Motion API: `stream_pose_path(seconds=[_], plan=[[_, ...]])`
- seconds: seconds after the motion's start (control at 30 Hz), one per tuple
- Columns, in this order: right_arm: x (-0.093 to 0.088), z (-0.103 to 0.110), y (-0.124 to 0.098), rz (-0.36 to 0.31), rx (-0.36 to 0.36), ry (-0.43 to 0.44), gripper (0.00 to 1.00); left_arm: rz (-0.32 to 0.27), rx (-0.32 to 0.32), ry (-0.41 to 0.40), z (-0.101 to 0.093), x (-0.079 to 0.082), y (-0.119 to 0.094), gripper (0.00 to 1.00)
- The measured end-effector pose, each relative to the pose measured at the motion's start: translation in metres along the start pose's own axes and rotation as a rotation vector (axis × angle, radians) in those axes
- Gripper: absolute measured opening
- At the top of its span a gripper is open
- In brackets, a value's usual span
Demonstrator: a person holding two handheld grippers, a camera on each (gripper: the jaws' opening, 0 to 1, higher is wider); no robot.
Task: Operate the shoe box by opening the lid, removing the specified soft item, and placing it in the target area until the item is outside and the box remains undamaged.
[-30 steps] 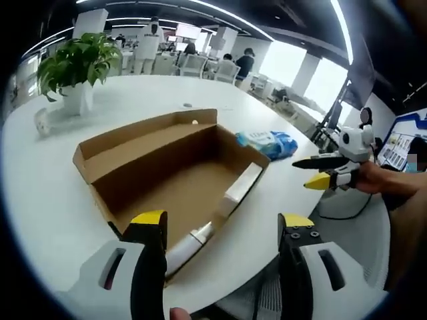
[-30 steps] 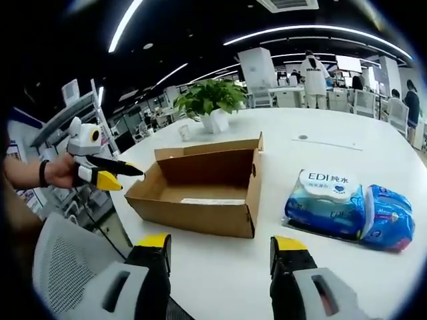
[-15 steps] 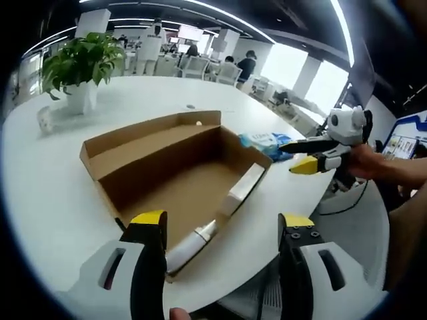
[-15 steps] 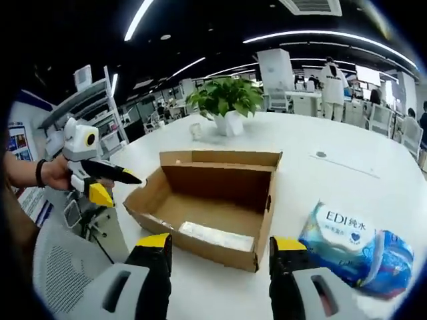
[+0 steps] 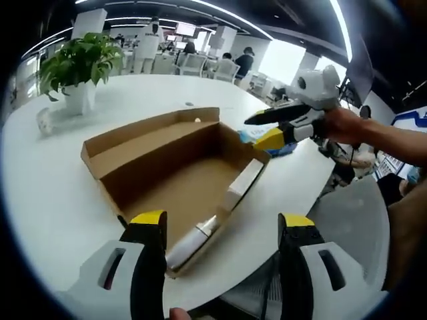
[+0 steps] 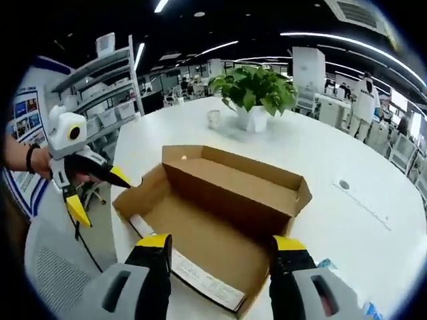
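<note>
**Claws hover empty, box looks emptied**

Right claw (image 6: 219, 248) hangs spread and empty over the open shoe box (image 6: 220, 200); left claw (image 5: 223, 225), jaws apart too, holds nothing at the box's near end. Beyond the right claw's yellow tip, the blue soft pack (image 5: 283, 148) lies on the desk (image 5: 53, 193), apparently outside already. That claw hides most of it, and whether the box's flaps are intact is hard to judge.

The open shoe box (image 5: 175, 175) sits on the bench (image 5: 47, 193) near its edge. A potted plant (image 5: 75, 69) and a small cup (image 5: 43, 121) stand behind it. The wipes pack (image 5: 261, 136) lies just beyond the box's far end.
</note>
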State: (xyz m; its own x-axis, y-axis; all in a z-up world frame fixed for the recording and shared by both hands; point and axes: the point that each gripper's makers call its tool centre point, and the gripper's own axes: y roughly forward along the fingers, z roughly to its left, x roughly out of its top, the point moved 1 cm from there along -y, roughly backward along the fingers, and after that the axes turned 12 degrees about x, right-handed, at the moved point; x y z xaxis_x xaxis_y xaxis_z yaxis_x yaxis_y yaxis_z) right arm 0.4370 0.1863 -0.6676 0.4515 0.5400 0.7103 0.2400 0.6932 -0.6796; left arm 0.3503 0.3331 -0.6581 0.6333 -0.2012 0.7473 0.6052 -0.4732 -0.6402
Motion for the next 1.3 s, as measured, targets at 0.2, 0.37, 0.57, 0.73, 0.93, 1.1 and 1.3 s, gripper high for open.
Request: stream_pose_path(seconds=[0.2,0.37,0.57,0.73,0.93,1.1,1.3], plan=[[-0.02,0.002,0.022,0.217,0.052,-0.223,0.58,0.004,0.008,0.004,0.001,0.001,-0.004,0.67],[-0.026,-0.001,0.03,0.305,0.081,-0.336,0.6,0.009,0.015,0.006,-0.001,-0.002,-0.008,0.67],[-0.026,0.005,0.04,0.344,0.146,-0.398,0.63,0.015,0.02,0.011,-0.003,-0.003,-0.01,0.67],[-0.03,0.003,0.048,0.399,0.229,-0.419,0.62,0.016,0.02,0.021,-0.004,-0.001,-0.011,0.67],[-0.032,0.001,0.051,0.423,0.262,-0.42,0.63,0.001,0.041,0.003,0.002,0.002,-0.015,0.67],[-0.029,-0.003,0.05,0.403,0.239,-0.397,0.66,-0.008,0.05,-0.008,0.004,0.001,-0.017,0.67],[-0.03,-0.004,0.048,0.371,0.233,-0.367,0.63,-0.015,0.06,-0.025,0.006,0.001,-0.016,0.67]])
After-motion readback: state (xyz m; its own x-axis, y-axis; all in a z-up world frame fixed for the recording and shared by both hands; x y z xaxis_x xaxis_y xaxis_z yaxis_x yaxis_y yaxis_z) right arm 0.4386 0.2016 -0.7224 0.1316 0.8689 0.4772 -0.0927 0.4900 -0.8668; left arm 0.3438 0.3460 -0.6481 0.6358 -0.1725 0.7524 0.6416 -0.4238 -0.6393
